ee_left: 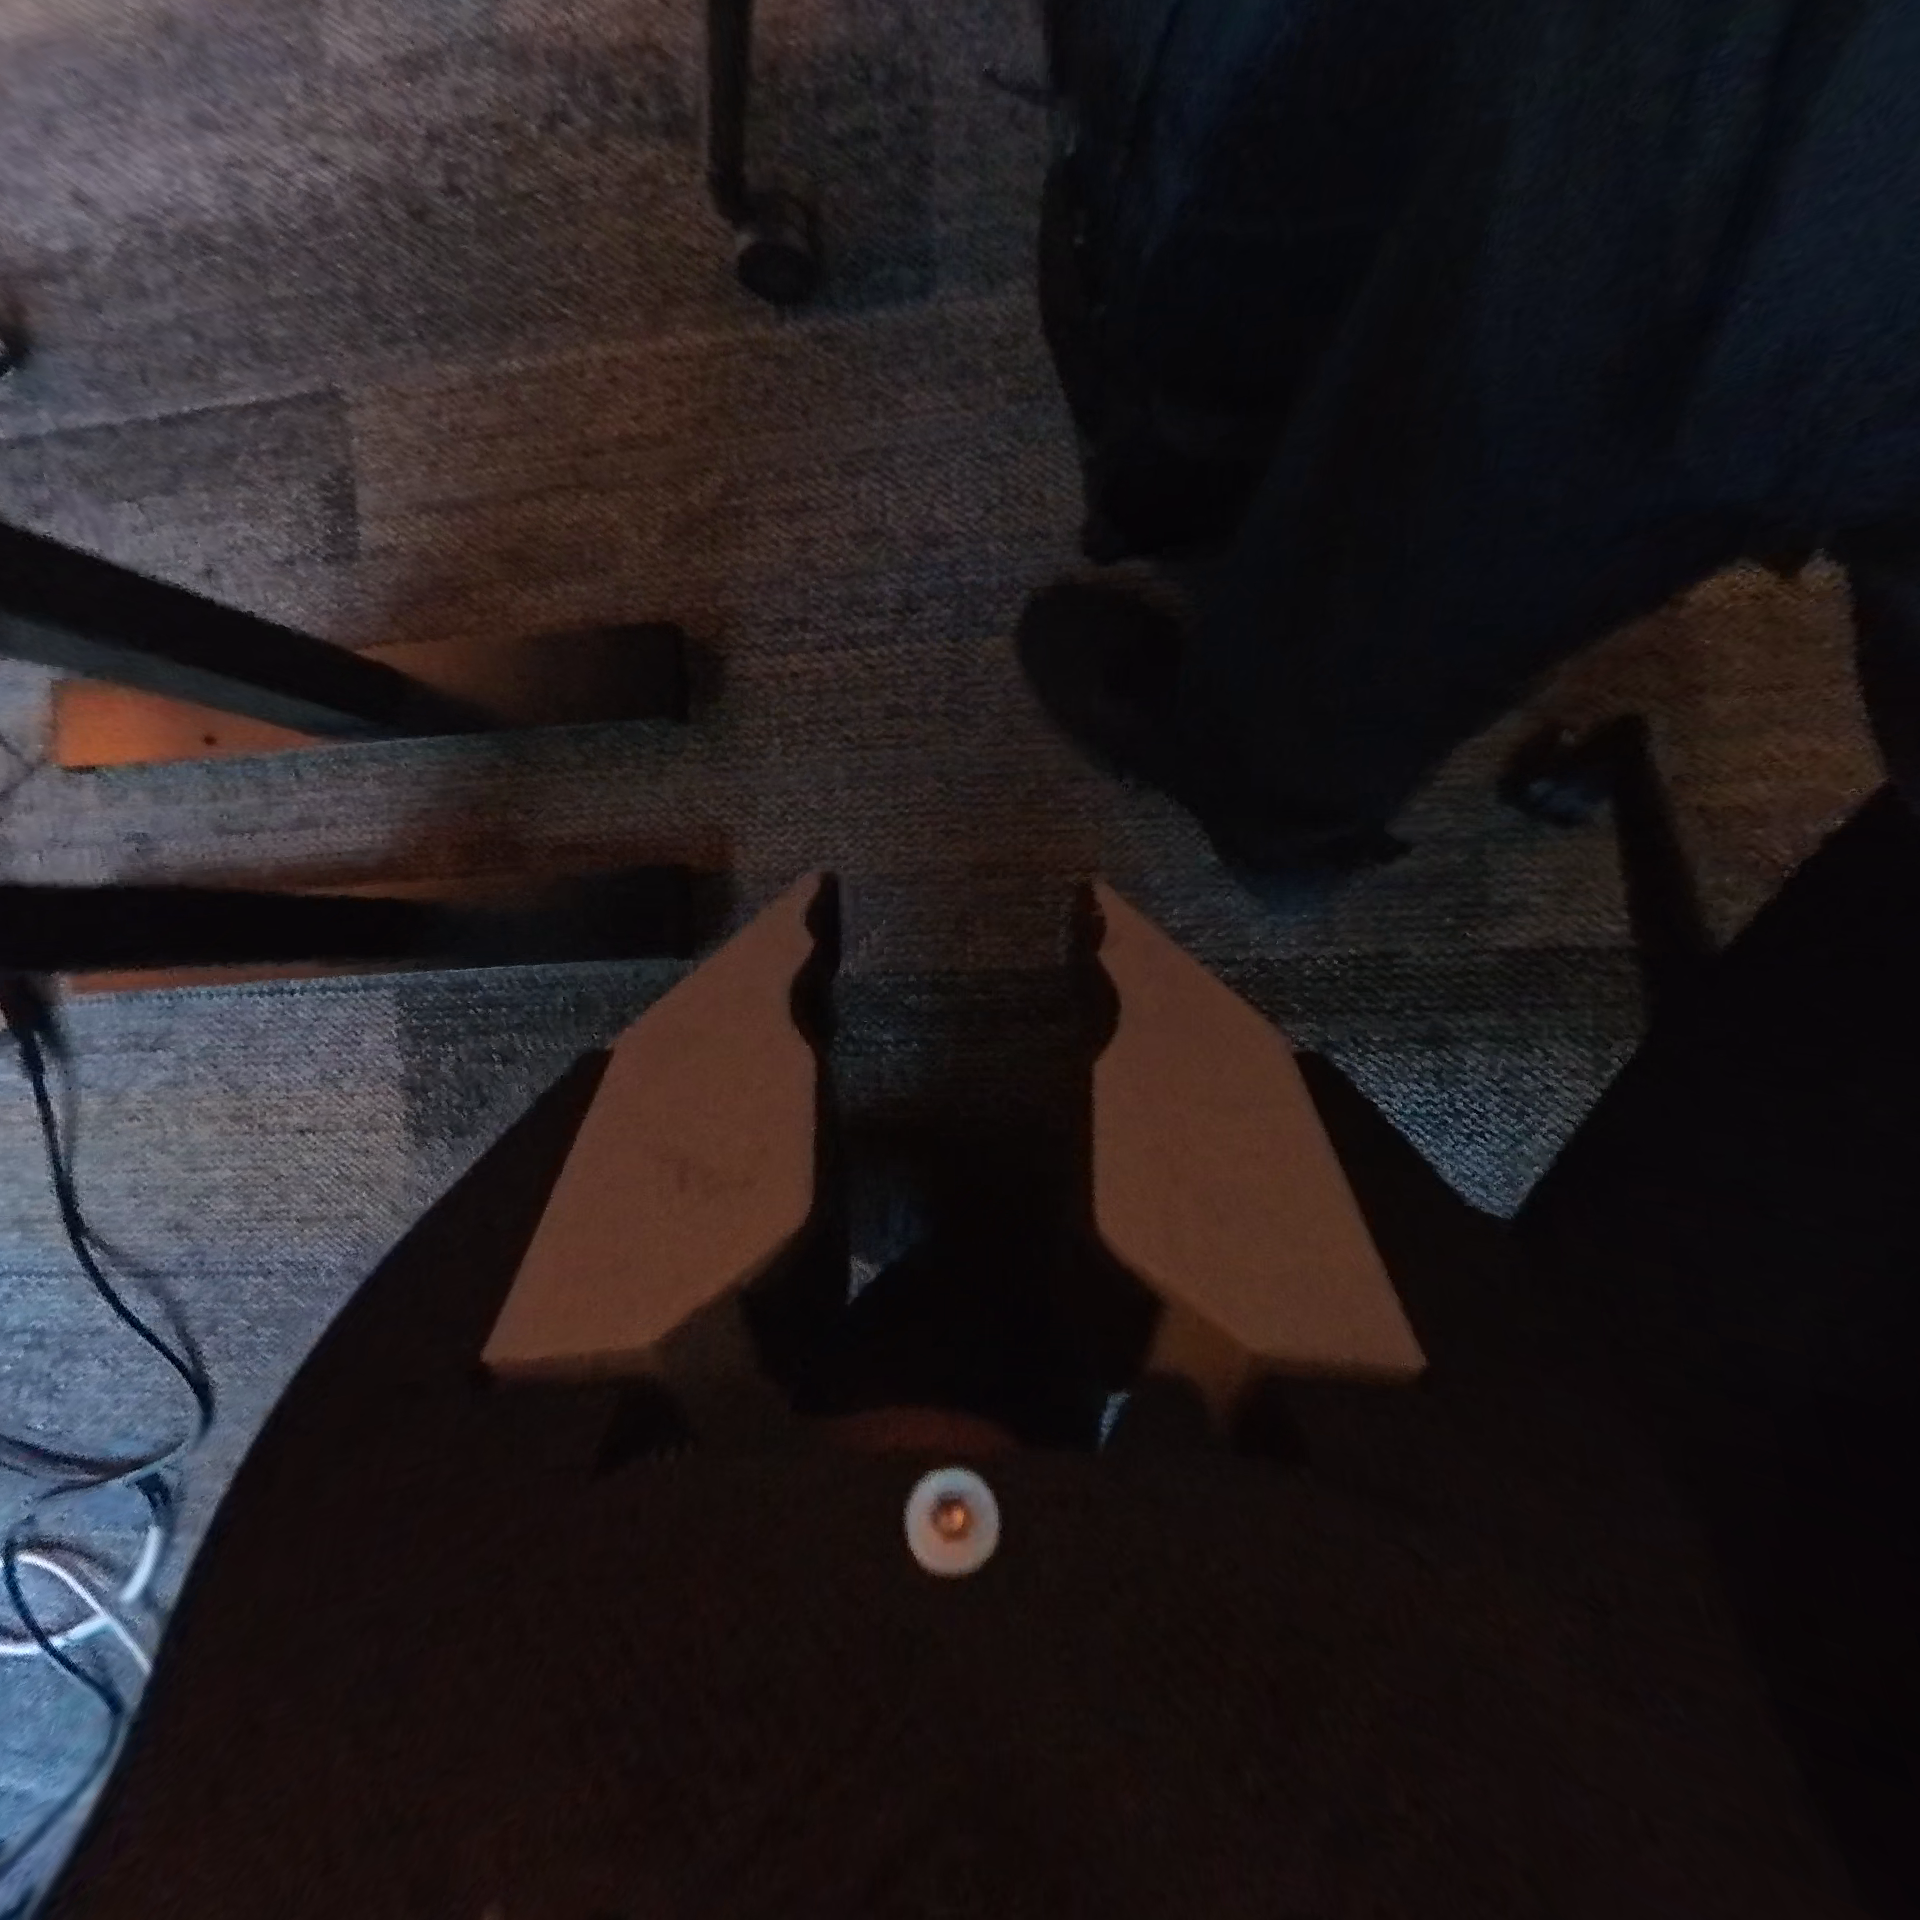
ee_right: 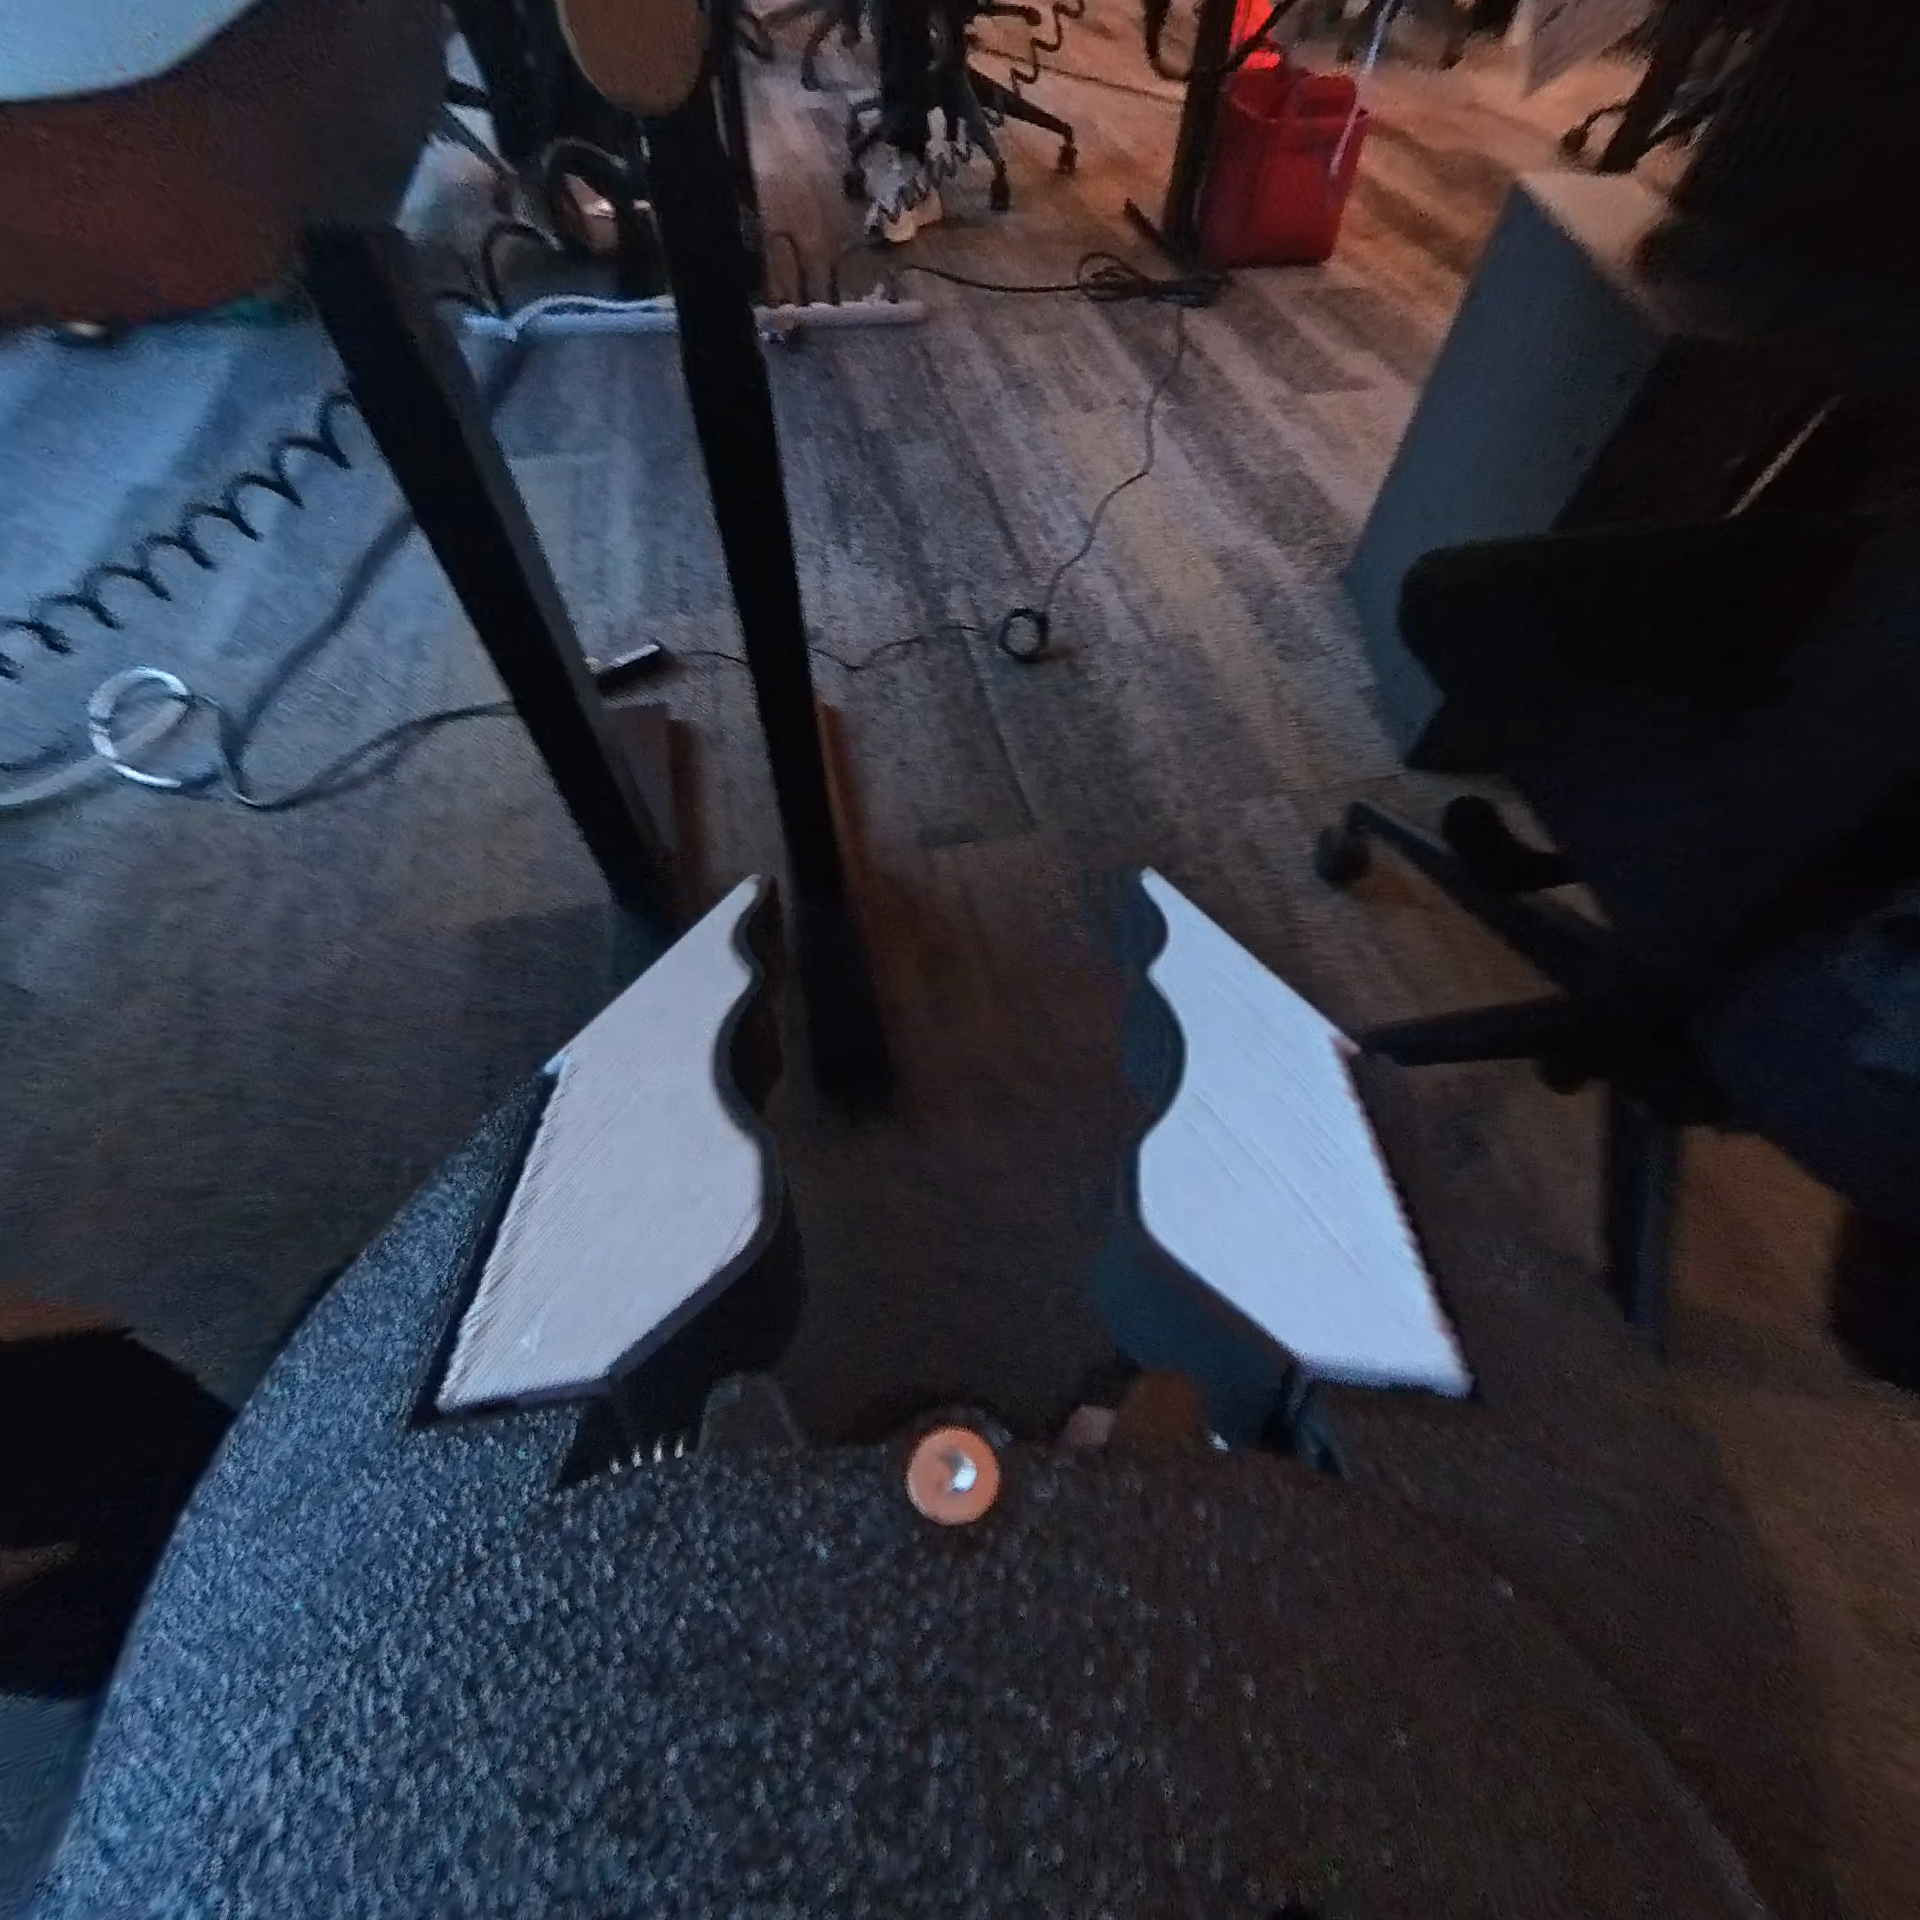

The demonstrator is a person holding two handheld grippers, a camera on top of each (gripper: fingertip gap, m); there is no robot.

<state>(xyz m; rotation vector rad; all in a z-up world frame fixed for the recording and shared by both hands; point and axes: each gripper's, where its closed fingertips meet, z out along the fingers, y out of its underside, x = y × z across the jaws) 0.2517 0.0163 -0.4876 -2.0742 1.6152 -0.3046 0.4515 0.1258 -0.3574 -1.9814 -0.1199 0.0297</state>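
We see the left gripper spread and empty over grey carpet, a shoe, probably, at centre right. The right gripper is likewise spread and empty, with a black table leg just beyond at upper centre; nothing is held or touched.

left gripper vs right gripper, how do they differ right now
The left gripper points down at grey carpet beside a dark shoe; the right gripper looks out along the floor, past black table legs toward an office chair. The left's fingers sit in dim shade; the right's look white. Both are open and hold nothing.
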